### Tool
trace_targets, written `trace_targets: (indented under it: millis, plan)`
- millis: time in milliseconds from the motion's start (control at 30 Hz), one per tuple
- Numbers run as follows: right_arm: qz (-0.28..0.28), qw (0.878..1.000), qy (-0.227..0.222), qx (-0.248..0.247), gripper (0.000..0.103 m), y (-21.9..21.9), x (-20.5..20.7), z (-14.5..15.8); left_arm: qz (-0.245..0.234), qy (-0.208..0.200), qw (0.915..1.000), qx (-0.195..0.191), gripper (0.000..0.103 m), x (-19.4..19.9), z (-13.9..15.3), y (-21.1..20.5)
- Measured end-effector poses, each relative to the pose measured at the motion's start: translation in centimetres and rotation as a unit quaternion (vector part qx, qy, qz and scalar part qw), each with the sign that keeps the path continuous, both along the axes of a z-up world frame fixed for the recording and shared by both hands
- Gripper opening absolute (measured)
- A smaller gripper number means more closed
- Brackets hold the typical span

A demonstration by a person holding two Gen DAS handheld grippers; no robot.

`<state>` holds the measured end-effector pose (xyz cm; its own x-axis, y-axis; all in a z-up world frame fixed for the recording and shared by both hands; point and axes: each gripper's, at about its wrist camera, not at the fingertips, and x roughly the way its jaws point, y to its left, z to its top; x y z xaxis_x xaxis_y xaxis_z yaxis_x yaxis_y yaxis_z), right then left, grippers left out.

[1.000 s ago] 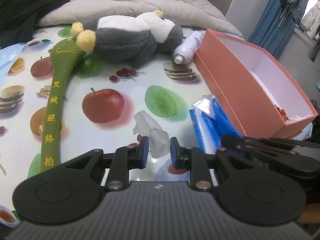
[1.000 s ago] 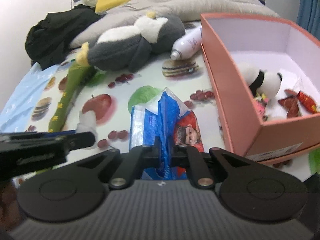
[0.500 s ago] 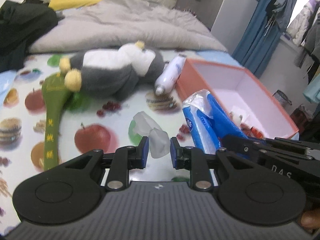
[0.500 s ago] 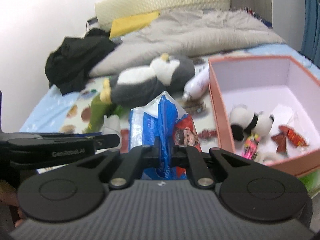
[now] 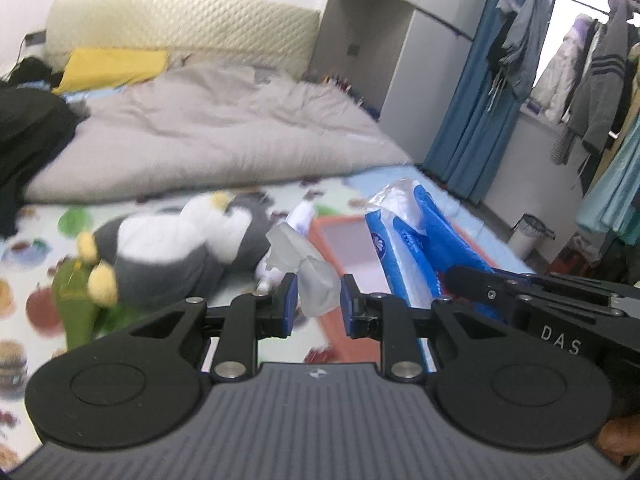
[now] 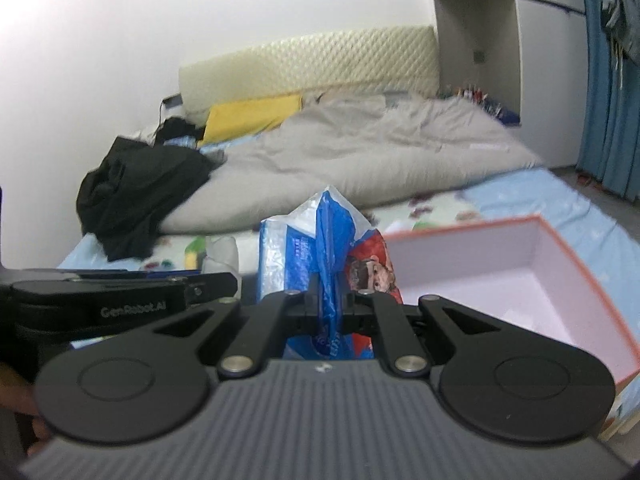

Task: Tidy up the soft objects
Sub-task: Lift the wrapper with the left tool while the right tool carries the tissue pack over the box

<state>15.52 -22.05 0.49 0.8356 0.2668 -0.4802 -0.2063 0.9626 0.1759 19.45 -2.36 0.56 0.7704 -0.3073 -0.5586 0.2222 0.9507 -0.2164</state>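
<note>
Ahead of you lies the bed with its grey duvet (image 5: 208, 136), a black garment (image 6: 136, 188) heaped at its left edge. Nearer, on the fruit-print sheet (image 5: 24, 248), the grey-and-white plush toy (image 5: 176, 252) rests beside the open pink box (image 6: 520, 276). Your right gripper (image 6: 329, 304) has its jaws clamped on the blue tissue pack (image 6: 316, 248), lifted clear of the sheet. Your left gripper (image 5: 316, 300) pinches a crumpled white tissue (image 5: 308, 276) between its blue pads.
</note>
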Motion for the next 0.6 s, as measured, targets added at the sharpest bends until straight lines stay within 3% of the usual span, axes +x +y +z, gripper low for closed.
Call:
trace_targets:
  millis: [267,467,600]
  plan:
    - [-0.037,0.999,-0.021,-0.006,0.009,-3.3,2.5,2.2,-0.033,-0.003,0.9993,-0.019,0.027,3.6,1.7,-3.8]
    - [-0.071,0.997,0.014,-0.024,0.009,-6.5,5.6,0.7,-0.064,0.029,0.9975,-0.006,0.027,7.4,0.0,-7.7]
    - [-0.103,0.992,0.062,-0.028,0.009,-9.7,8.0,-1.8,-0.085,0.049,0.9951,0.013,0.027,9.6,-2.2,-10.7]
